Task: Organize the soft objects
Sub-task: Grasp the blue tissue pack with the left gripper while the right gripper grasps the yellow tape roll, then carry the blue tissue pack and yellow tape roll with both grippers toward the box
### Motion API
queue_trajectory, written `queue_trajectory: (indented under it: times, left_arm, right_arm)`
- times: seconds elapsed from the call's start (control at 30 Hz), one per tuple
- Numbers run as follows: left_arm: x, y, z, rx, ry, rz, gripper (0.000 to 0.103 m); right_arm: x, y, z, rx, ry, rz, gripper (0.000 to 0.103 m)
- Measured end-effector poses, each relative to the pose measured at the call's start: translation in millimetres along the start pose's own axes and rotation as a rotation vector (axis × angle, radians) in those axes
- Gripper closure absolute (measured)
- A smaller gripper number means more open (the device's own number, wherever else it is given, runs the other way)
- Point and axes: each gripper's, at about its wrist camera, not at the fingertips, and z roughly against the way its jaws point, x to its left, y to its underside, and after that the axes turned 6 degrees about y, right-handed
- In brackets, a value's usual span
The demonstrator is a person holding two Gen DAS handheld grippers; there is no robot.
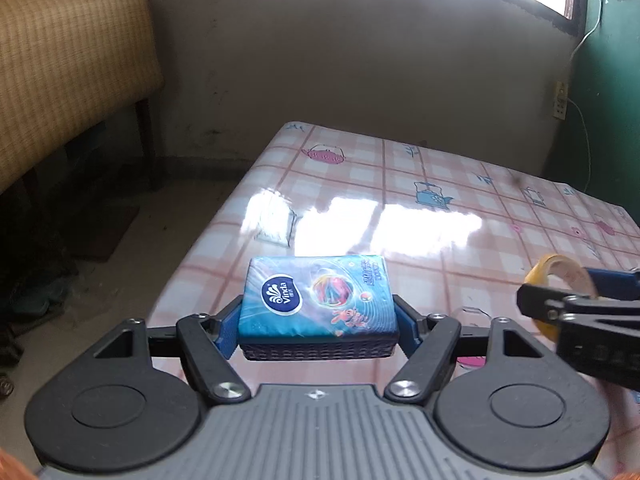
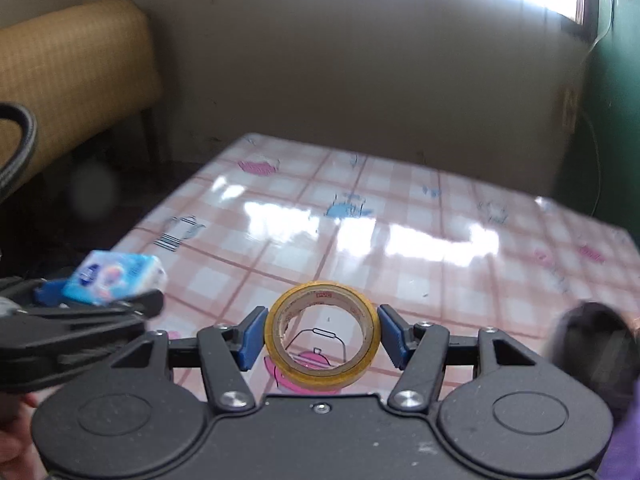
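A blue Vinda tissue pack (image 1: 316,300) sits squarely between the blue pads of my left gripper (image 1: 317,326), which is shut on it and holds it above the table's near-left edge. In the right wrist view the same pack (image 2: 116,276) shows at the left in the left gripper (image 2: 98,298). A yellow tape roll (image 2: 276,340) stands tilted between the pads of my right gripper (image 2: 322,334), both pads against its rim, just above the tablecloth. From the left wrist view the tape roll (image 1: 538,274) and right gripper (image 1: 568,286) appear at the right edge.
The table (image 1: 400,208) wears a glossy pink checked cloth with teapot prints. A woven tan seat back (image 1: 72,68) stands to the left over a dim floor. A green wall with a socket (image 1: 560,100) and cord is at the right. A blurred dark object (image 2: 592,344) is near right.
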Motion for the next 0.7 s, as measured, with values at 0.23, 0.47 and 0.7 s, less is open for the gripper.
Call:
queue_trajectory:
  times: [0.23,0.47,0.7]
  left_arm:
    - [-40.0,-6.1,51.7,-0.016,0.019,0.002,0.028]
    - [-79.6,-13.3,76.6,-0.047,0.026,-0.042,0.028]
    - [-103.6,-11.8,77.4,-0.037,0.020,-0.051,0.028]
  right_arm:
    - [-33.9,0.8,59.0,-0.025,-0.013,-0.024,0.032]
    - [-69.2,4.0,98.9,-0.045,-0.007,-0.047,0.032]
    - [-96.2,10.5,117.2,-0.047,-0.013,-0.043,0.032]
